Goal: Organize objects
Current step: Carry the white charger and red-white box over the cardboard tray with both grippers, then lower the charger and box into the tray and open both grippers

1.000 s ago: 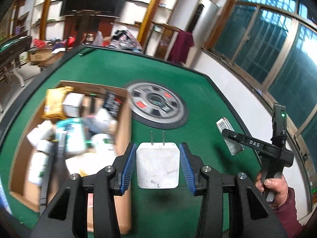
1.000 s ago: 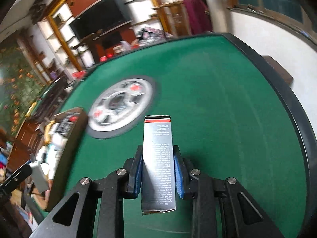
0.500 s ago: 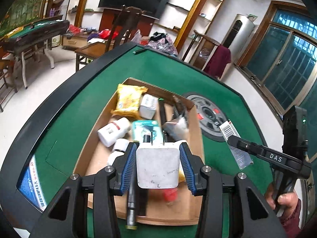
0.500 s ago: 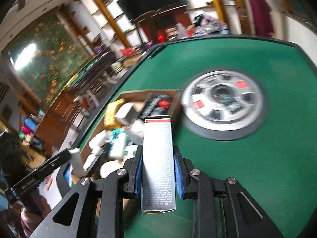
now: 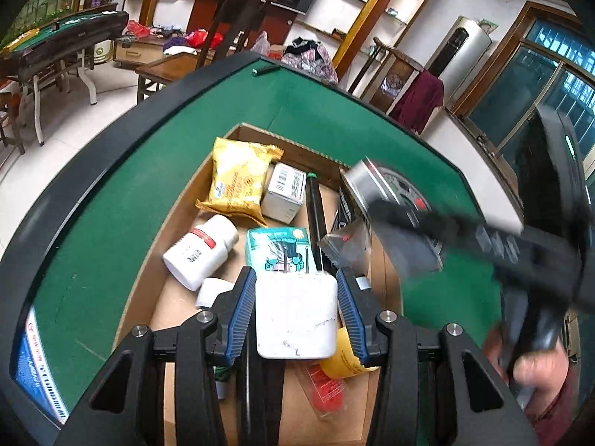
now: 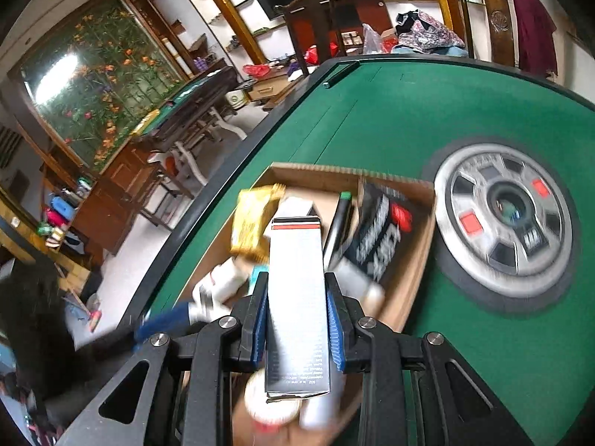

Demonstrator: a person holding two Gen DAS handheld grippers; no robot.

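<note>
The left gripper [image 5: 296,310] has its jaws clamped on one scuffed white square charger [image 5: 296,316], two prongs pointing forward, held above the cardboard box [image 5: 174,297]. The right gripper [image 6: 297,329] has its jaws clamped on one long grey carton [image 6: 297,297] with a red stripe, also over the box. Beyond, inside the box on the green felt desk [image 5: 148,148], lie one white bottle [image 5: 200,251], one yellow crinkly packet [image 5: 238,182] and one small white carton [image 5: 284,191].
</note>
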